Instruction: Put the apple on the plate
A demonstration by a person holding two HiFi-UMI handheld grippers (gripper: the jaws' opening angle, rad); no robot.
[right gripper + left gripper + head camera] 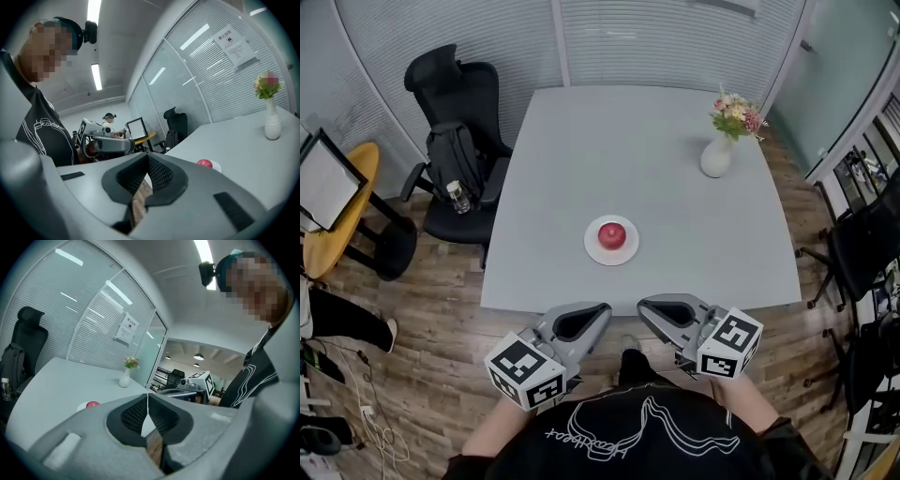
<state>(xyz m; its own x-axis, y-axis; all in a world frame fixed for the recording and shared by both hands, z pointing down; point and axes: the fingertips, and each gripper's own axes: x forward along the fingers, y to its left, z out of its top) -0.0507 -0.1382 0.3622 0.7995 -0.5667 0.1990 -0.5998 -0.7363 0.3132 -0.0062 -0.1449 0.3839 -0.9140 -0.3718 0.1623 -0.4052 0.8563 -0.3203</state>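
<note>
— From where does the head view look?
— From high above the person's chest, steeply down; the plate (624, 255) on the counter (675, 178) sits mid-frame, well away.
— And the gripper views?
— Each rides on its gripper, short of the plate, facing nearly level. The left gripper (602, 309) carries a camera aiming right of the plate; the right gripper (643, 306) one aiming left of it, so each catches the other. All three share plate, counter and vase (716, 157).
</note>
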